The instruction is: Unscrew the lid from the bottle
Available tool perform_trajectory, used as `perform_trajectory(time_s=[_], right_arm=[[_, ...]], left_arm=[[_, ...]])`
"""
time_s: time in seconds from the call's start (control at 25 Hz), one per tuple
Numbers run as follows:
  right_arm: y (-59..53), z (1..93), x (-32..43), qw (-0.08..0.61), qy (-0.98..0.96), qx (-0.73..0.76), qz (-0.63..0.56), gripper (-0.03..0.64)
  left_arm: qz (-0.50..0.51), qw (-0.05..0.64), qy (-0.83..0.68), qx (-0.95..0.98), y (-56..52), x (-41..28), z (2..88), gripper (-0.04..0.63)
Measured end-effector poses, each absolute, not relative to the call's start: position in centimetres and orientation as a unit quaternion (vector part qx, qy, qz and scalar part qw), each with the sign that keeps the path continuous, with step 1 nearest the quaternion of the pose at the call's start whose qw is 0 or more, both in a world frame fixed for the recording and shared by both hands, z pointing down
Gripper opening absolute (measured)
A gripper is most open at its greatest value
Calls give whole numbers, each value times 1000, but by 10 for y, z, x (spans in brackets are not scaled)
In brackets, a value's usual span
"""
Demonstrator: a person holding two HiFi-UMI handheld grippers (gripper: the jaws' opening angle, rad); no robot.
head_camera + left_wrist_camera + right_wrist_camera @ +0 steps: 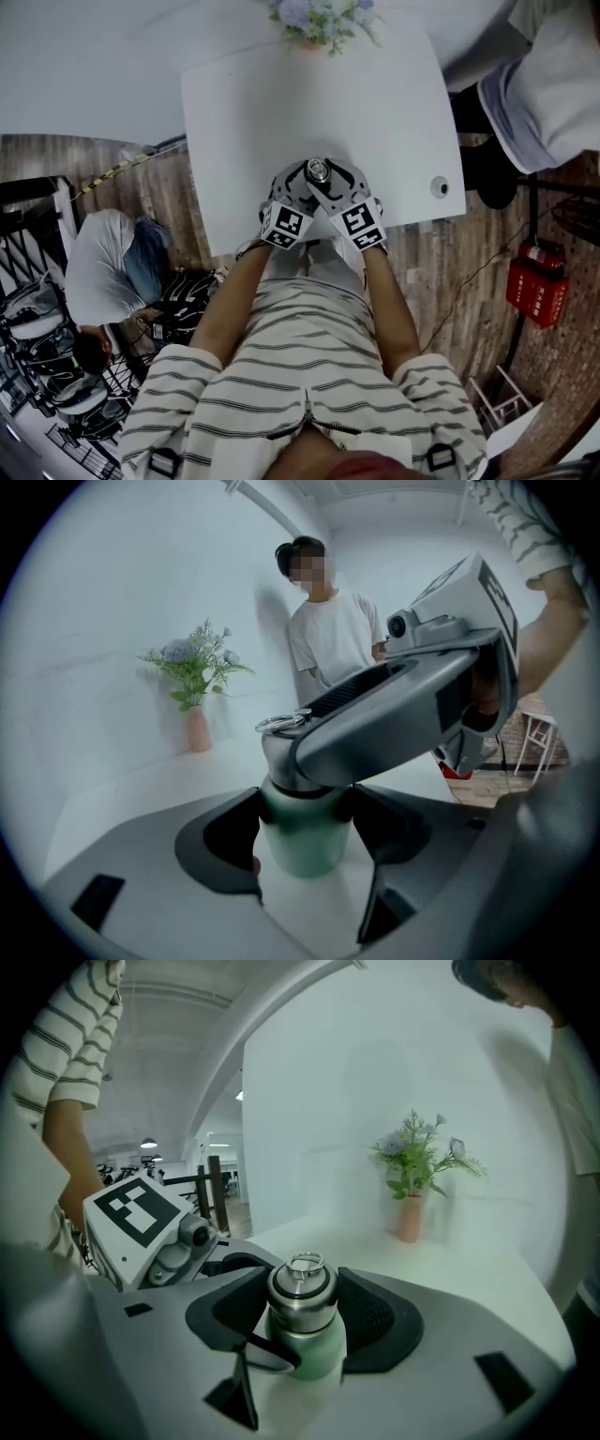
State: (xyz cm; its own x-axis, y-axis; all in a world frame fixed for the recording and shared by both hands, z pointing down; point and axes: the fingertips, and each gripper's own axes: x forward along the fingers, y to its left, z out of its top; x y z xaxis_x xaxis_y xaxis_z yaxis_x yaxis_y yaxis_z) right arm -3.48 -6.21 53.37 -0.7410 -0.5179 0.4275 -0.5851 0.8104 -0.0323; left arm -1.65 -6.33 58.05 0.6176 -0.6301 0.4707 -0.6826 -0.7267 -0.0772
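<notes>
The left gripper (305,834) has its two dark jaws clamped on the pale green body of the bottle (302,847), one pad pressed to each side, low in the centre of the left gripper view. The right gripper (303,1309) sits higher on the same bottle. In the right gripper view its jaws are closed against the steel lid (302,1299), a pad touching each flank. The lid's wire ring (305,1264) stands clear above the pads and the green body shows just beneath. The lid sits on the bottle's neck. In the left gripper view the right gripper's grey body crosses from the upper right down onto the lid. The bottle stands upright on the white table (244,131), near the table's lower edge in the head view. There both grippers meet around it, their marker cubes (286,225) side by side just below. At the table's far edge, top centre of the head view, a pink vase (409,1219) of flowers (321,17) stands by the white wall, well apart from the bottle. A person (333,635) in a white T-shirt stands behind the table, upper centre of the left gripper view.
</notes>
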Motion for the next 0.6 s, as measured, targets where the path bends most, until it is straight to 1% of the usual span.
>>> perform_trajectory(time_s=[0.6], right_arm=[[-53,533,-34,256,-961,100,11,239]], left_arm=[[238,51,-365,899,-63,-16,579,307]])
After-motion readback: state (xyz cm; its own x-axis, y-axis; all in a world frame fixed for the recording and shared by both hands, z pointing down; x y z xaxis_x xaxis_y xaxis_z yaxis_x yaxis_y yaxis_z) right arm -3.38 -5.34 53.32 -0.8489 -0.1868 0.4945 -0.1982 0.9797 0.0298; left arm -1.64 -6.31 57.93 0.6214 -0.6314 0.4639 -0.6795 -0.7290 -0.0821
